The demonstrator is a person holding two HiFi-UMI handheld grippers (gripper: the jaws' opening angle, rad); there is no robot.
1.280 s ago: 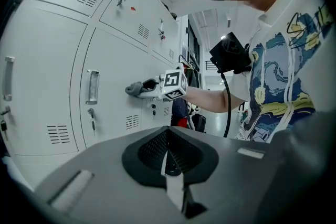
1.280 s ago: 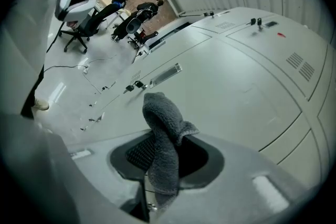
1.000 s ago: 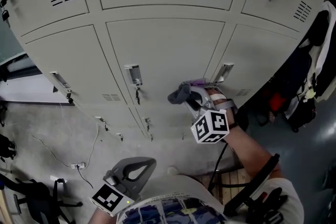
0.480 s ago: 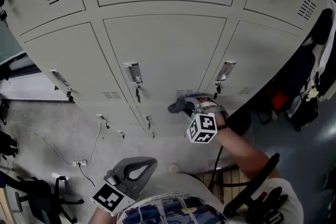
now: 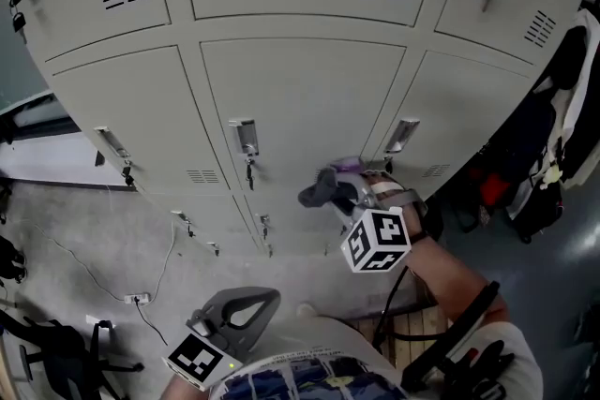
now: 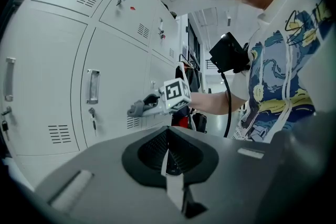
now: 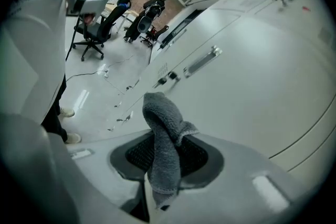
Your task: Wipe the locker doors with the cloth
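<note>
Pinching a grey terry cloth (image 7: 164,131) by its bunched lower end, the right tool (image 7: 165,168) has its jaws clenched on the fabric, and the free end flops up and over beyond the tips. In the head view that cloth sits low against the pale grey metal locker doors (image 5: 300,98), near the middle door's bottom edge (actual contact with the steel cannot be confirmed from here). The left tool (image 6: 168,157) hangs down by the person's waist, jaws pressed together on nothing. As for handling, the cloth looks light, soft and limp, so it should fold rather than push. A grip close to the wad, as now, seems best, leaving enough loose pile to drag flat across the panel. The smooth painted steel should offer little resistance.
</note>
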